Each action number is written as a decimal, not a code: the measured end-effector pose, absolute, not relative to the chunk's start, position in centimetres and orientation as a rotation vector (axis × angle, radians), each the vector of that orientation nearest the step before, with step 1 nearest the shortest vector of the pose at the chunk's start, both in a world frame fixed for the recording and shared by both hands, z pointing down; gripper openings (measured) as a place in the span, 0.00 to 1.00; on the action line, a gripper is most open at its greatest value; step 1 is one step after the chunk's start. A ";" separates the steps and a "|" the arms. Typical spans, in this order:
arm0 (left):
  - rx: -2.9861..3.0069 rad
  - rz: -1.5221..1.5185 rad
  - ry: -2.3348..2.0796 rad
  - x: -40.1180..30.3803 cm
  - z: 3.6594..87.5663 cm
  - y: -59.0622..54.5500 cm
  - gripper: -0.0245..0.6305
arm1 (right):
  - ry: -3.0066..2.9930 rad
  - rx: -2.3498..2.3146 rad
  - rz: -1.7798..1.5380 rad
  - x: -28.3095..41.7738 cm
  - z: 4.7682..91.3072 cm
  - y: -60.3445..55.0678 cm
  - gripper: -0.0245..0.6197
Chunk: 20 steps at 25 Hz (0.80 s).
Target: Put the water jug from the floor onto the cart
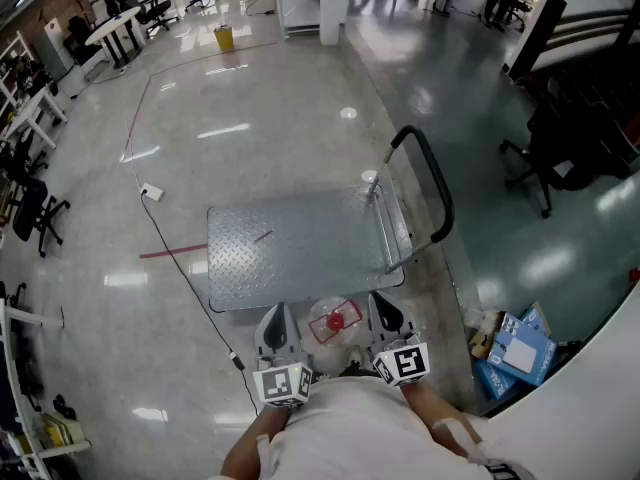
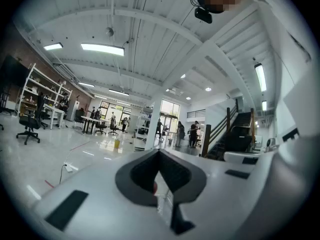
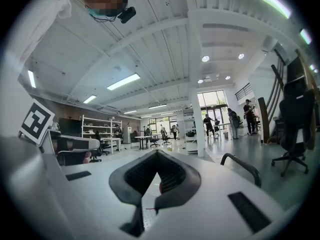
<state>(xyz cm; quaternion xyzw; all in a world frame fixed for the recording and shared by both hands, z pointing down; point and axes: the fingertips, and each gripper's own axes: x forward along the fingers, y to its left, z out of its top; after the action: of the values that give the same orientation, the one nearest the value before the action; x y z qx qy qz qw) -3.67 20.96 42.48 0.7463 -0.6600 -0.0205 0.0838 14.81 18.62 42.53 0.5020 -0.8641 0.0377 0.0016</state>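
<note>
While head view is showing red-capped water jug (image 1: 335, 326) sitting between both tools, just short of cart (image 1: 290, 253) deck edge, gripper views are catching only red sliver through jaw slits. Jaws together, gripping nothing, left tool (image 1: 278, 320) and right tool (image 1: 387, 314) are flanking jug. Jug contents unclear. Beside cart, blue boxes (image 1: 515, 353) are lying.

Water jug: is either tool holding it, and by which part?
Neither tool's jaws hold anything: left tool and right tool are both shut. The water jug sits between them, one at each side; whether they squeeze it cannot be told.
</note>
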 end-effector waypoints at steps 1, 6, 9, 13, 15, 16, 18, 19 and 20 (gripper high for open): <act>2.226 -0.063 -1.970 -3.7 42.4 20.9 0.04 | -2.711 1.574 0.117 14.8 42.5 18.5 0.05; 2.231 -0.064 -1.971 -3.7 42.3 20.8 0.04 | -2.713 1.568 0.121 14.7 42.8 18.5 0.05; 2.235 -0.064 -1.967 -3.7 42.4 20.9 0.04 | -2.706 1.574 0.120 14.7 42.9 18.4 0.05; 2.243 -0.075 -1.961 -3.6 42.5 20.8 0.04 | -2.690 1.598 0.154 15.0 43.6 18.1 0.06; 2.257 -0.074 -1.959 -3.4 42.4 20.7 0.04 | -2.671 1.596 0.184 15.0 44.5 17.6 0.06; 2.266 -0.071 -1.960 -3.2 42.3 20.7 0.04 | -2.659 1.587 0.188 15.0 45.1 17.3 0.06; 2.285 -0.065 -1.957 -2.9 42.2 20.9 0.04 | -2.629 1.568 0.198 14.8 46.3 16.6 0.06; 2.290 -0.062 -1.954 -2.8 42.3 20.9 0.04 | -2.612 1.560 0.211 14.6 47.0 16.1 0.06; 2.293 -0.058 -1.951 -2.7 42.4 21.0 0.04 | -2.593 1.551 0.227 14.4 47.9 15.6 0.06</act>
<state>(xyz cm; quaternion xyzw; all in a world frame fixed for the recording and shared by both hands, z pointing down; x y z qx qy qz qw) -2.73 21.00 42.41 0.7598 -0.6465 -0.0193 0.0654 14.40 15.60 47.92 0.5111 -0.8545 0.0748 0.0557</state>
